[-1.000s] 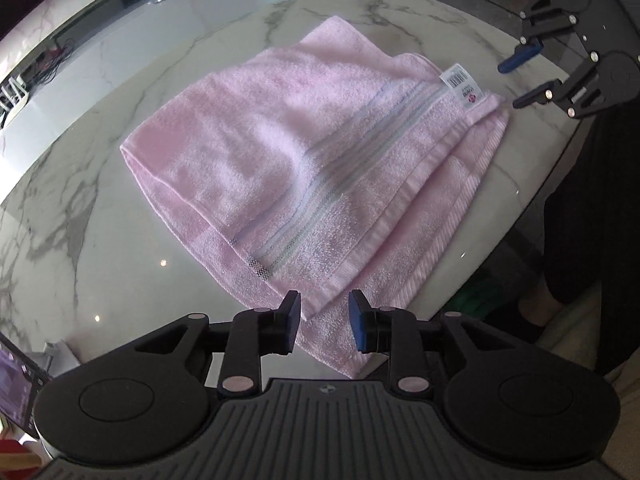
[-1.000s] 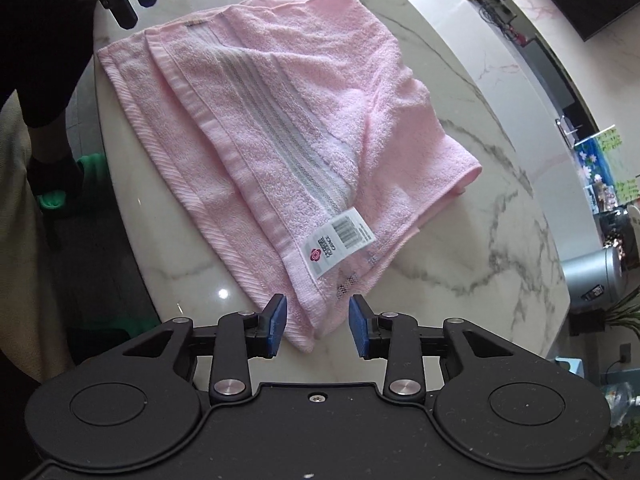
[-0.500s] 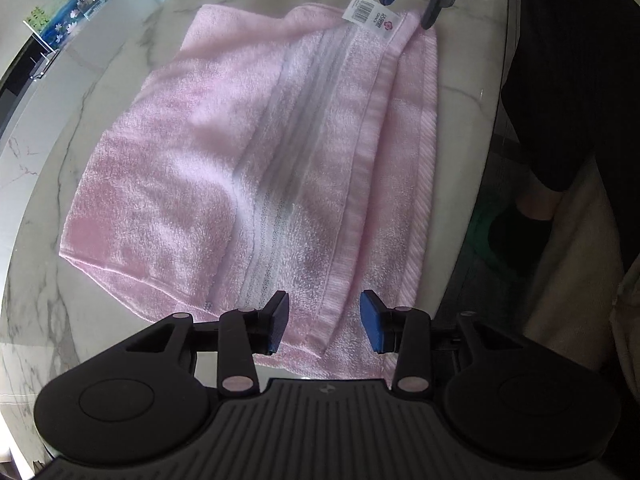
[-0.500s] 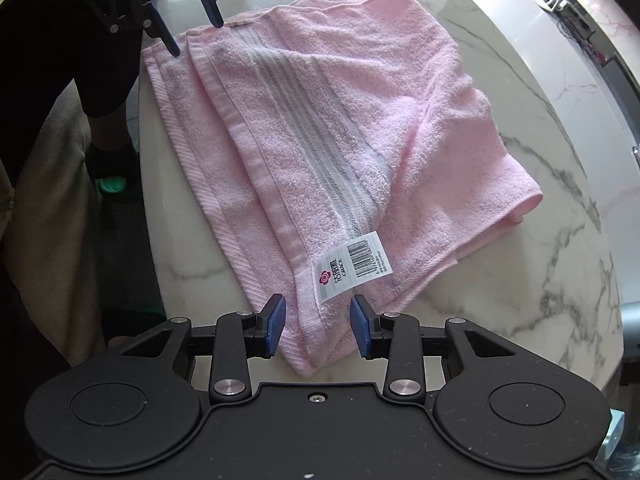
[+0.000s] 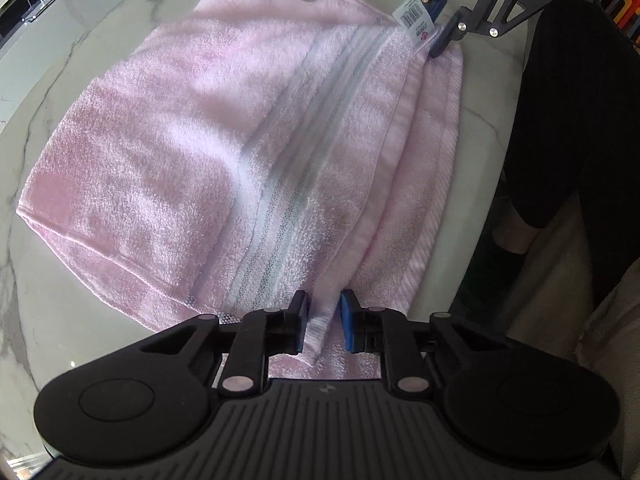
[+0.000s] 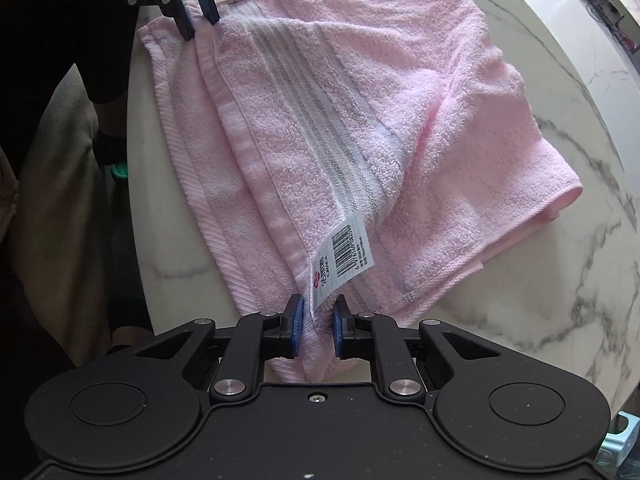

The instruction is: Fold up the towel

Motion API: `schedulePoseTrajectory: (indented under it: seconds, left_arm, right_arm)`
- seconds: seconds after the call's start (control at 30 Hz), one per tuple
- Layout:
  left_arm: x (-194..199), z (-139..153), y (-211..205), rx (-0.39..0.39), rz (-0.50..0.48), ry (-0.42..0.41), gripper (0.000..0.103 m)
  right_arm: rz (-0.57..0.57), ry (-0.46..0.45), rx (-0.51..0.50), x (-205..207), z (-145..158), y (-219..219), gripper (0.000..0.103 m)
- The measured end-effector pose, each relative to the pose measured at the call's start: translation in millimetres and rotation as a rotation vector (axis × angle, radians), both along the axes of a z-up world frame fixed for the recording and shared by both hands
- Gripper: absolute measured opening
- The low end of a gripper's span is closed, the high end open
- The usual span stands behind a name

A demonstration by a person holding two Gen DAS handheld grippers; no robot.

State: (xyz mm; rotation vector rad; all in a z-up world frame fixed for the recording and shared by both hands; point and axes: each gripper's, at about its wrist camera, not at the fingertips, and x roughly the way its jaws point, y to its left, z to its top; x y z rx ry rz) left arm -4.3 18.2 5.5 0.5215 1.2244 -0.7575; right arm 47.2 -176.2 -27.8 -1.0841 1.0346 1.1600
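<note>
A pink towel point(image 5: 208, 152) with grey stripes lies folded once on a round marble table point(image 5: 80, 44). My left gripper point(image 5: 323, 326) is open, its blue pads on either side of the towel's hem at one near corner. My right gripper point(image 6: 317, 330) is open around the other corner of the same hem, just below the white barcode label point(image 6: 344, 252). The towel also fills the right wrist view point(image 6: 360, 112). Each gripper shows in the other's view: the right point(image 5: 438, 20), the left point(image 6: 196, 12).
The table edge point(image 5: 476, 216) runs close along the towel's hem side. A person in black clothing point(image 5: 576, 92) stands just past that edge. Bare marble point(image 6: 552, 280) lies beyond the towel's folded side.
Both grippers have moved in toward the towel's hem corners. The hem cloth now sits between the pads of each, where before they stood short of it.
</note>
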Motion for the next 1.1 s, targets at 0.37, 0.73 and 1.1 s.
schedulePoseTrajectory:
  seconds: [0.37,0.73,1.1]
  left_arm:
    - [-8.3,23.1,5.2,0.013,0.057,-0.061,0.002]
    - [-23.6,62.1,-4.5,0.037,0.055,-0.17,0.001]
    - [-47.7,61.0,-15.9,0.005,0.008,-0.118,0.001]
  right_arm:
    - [-0.024,-0.077,0.031,-6.3,26.1,0.3,0.006]
    - [-0.032,-0.18,0.065,-20.7,58.1,-2.0,0.006]
    - [0.005,-0.193,0.001,-33.1,46.8,4.0,0.006]
